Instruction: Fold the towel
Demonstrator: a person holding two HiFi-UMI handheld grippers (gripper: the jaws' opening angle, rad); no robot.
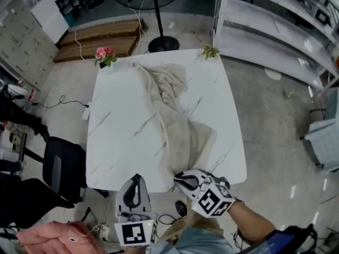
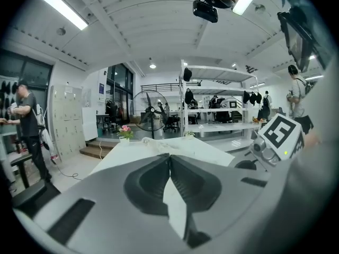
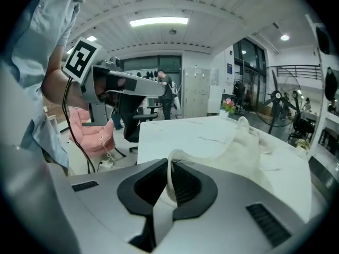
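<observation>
Seen from above, a white marble-look table (image 1: 122,136) fills the middle of the frame. A beige towel (image 1: 175,110) lies crumpled along it in a long strip, from the far edge to the near edge. There, at lower centre, the right gripper (image 1: 183,180) has its jaws pinched on the towel's near corner. To its left, the left gripper (image 1: 136,180) is closed on nothing. A pink potted flower (image 1: 105,55) and a small green plant (image 1: 211,52) stand on the far corners, clear of the towel. A black chair (image 1: 63,165) sits at the left.
</observation>
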